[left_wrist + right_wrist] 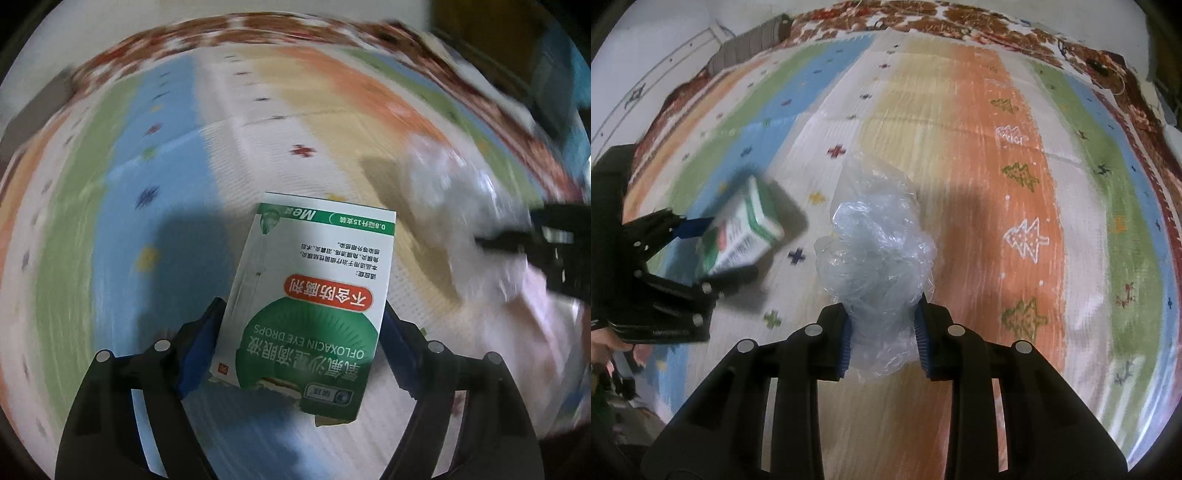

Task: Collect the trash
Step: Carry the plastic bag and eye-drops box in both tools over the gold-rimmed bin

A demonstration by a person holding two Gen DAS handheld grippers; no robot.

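A green and white eye-drop box [310, 291] sits between the blue pads of my left gripper [301, 308], which is shut on its two long sides. The box looks sharp while the rug behind it is smeared. In the right wrist view the same box [742, 232] hangs tilted above the rug and casts a shadow, with the left gripper [701, 254] around it. My right gripper [882, 314] is shut on a crumpled clear plastic bag [875, 236], which bulges out ahead of the fingers. That bag [443, 192] shows as a blur at the right of the left wrist view.
Under both grippers lies a striped rug [997, 147] with bands of orange, green, blue and cream and a brown patterned border [960, 18]. White floor [646, 55] lies beyond its far left edge. A hand [605, 339] holds the left gripper's handle.
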